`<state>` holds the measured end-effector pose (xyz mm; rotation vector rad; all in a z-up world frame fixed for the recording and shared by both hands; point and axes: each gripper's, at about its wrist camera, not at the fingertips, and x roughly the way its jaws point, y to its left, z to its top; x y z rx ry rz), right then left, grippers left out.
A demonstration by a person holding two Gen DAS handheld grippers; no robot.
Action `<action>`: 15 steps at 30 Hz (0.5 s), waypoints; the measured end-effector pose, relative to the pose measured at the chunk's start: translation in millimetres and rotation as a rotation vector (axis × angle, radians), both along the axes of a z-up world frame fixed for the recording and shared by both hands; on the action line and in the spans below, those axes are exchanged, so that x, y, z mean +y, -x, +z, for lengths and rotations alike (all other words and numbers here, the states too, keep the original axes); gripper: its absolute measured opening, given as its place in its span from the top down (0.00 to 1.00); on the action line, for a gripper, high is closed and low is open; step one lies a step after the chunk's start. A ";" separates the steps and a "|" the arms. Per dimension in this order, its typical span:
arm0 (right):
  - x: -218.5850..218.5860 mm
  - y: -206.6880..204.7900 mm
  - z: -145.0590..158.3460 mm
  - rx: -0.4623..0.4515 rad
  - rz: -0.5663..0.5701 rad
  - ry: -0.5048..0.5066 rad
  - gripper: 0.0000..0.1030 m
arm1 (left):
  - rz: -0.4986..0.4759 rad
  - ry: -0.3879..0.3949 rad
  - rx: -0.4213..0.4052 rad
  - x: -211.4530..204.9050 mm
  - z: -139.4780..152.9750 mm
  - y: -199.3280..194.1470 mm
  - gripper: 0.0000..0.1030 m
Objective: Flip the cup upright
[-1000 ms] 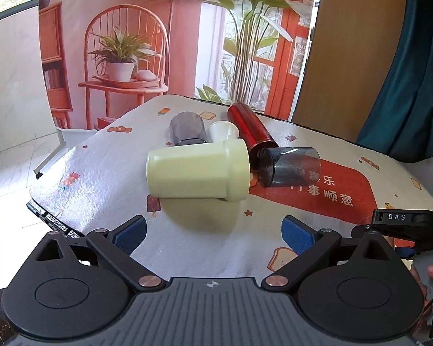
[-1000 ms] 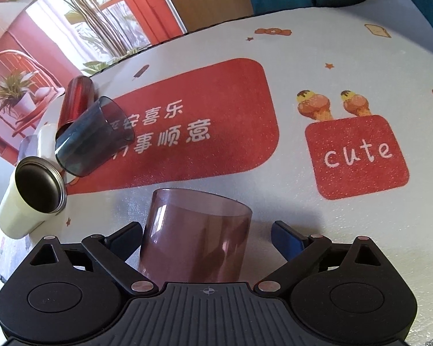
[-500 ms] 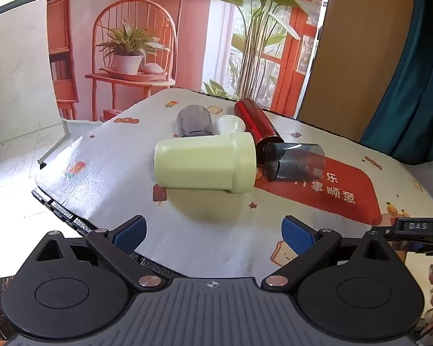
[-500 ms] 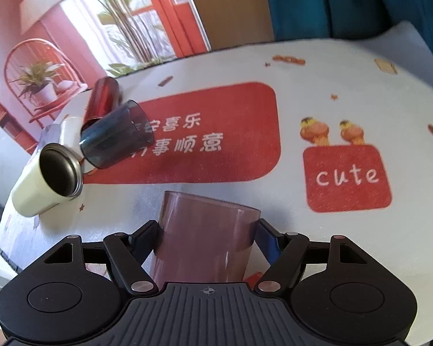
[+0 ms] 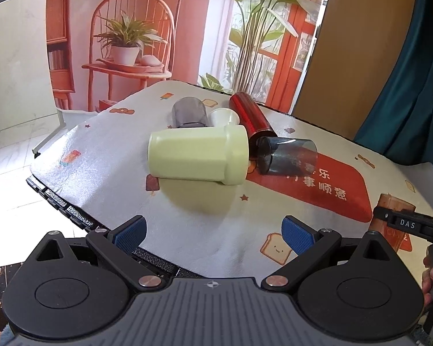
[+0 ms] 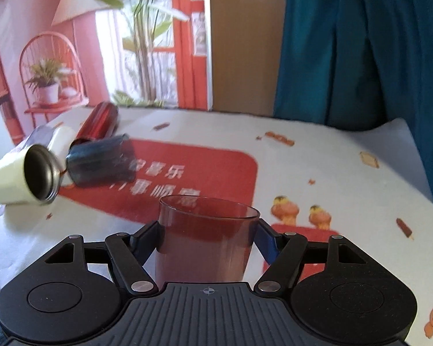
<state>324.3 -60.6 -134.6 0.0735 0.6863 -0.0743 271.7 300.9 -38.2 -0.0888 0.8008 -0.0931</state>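
My right gripper [image 6: 207,233] is shut on a translucent brown cup [image 6: 205,242] and holds it with the open rim pointing up and away. The same cup [image 5: 389,225] shows at the right edge of the left wrist view, with the right gripper [image 5: 404,225] around it. My left gripper [image 5: 213,232] is open and empty, above the near table edge, short of a pale yellow cup [image 5: 196,155] lying on its side. That cup's steel-lined mouth [image 6: 40,173] faces right in the right wrist view.
More cups lie beyond the yellow one: a dark smoky cup on its side [image 5: 285,155], a red metallic tumbler [image 5: 249,118], a small white cup [image 5: 223,116] and a grey cup [image 5: 189,112]. The patterned tablecloth [image 5: 106,173] drops off at the left edge. A teal curtain [image 6: 360,46] hangs behind.
My right gripper closed on the brown cup and tilted it up from lying flat, so its rim now faces upward. My left gripper drew back slightly from the yellow cup.
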 end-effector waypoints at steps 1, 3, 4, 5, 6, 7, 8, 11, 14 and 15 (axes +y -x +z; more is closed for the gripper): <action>-0.7 0.9 -1.4 -0.017 -0.007 0.011 0.35 | -0.001 -0.003 0.003 0.1 0.0 -0.5 0.02; -2.6 2.7 -4.9 -0.051 -0.023 0.044 0.35 | 0.001 -0.007 0.009 0.4 -1.0 -1.7 0.02; -3.7 3.1 -7.3 -0.061 -0.033 0.058 0.35 | 0.003 -0.008 0.012 0.7 -1.6 -2.1 0.02; -5.3 3.1 -9.9 -0.070 -0.042 0.066 0.36 | 0.005 -0.008 0.015 0.8 -2.1 -2.6 0.02; -6.6 3.1 -12.3 -0.076 -0.048 0.071 0.37 | 0.006 -0.007 0.017 1.0 -2.5 -2.9 0.02; -7.9 3.8 -14.0 -0.091 -0.055 0.078 0.37 | 0.006 -0.007 0.019 0.6 -2.6 -3.0 0.02; -8.5 3.8 -15.7 -0.098 -0.059 0.079 0.37 | 0.004 -0.009 0.020 0.1 -2.9 -3.2 0.02; -7.8 3.2 -18.7 -0.115 -0.066 0.079 0.37 | 0.000 -0.015 0.024 -1.7 -3.9 -4.1 0.02; -7.3 4.6 -19.4 -0.116 -0.075 0.071 0.37 | -0.002 -0.016 0.026 -2.3 -4.3 -5.0 0.02; -8.2 4.7 -19.3 -0.110 -0.073 0.064 0.37 | -0.002 -0.017 0.027 -2.6 -4.2 -5.1 0.02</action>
